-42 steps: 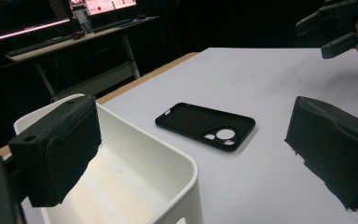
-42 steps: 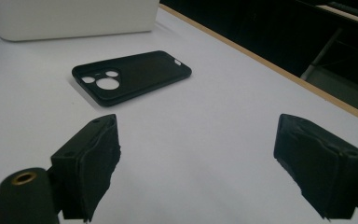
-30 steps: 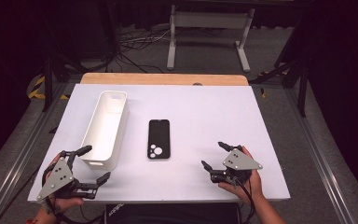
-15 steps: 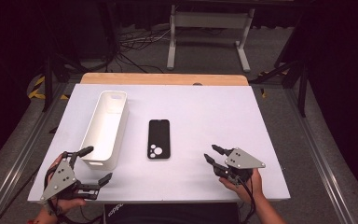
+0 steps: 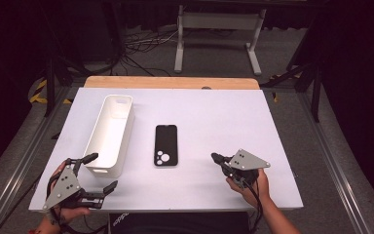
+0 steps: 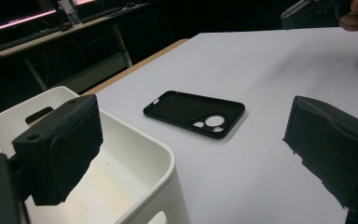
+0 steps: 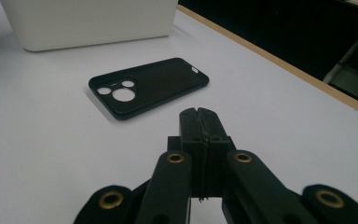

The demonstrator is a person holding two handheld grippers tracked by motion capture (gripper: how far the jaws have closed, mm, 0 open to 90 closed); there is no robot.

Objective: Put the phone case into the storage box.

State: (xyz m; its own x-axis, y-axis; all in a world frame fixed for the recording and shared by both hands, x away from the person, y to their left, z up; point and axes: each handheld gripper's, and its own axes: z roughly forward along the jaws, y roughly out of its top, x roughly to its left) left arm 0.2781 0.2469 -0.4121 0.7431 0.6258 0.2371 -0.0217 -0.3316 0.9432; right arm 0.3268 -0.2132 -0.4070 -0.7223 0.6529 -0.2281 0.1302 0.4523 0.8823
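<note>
Approach step: our right tongs (image 5: pixel 215 157), just pressed together on nothing, point at the phone case (image 5: pixel 166 145) mid-counter; left tongs (image 5: pixel 101 171) spread beside the bin (image 5: pixel 108 131). Next we reopen.

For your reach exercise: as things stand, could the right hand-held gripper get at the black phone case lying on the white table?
Probably yes. Bare table lies between the right hand-held gripper and the flat black phone case. Its jaws are shut, so they must open first.
</note>
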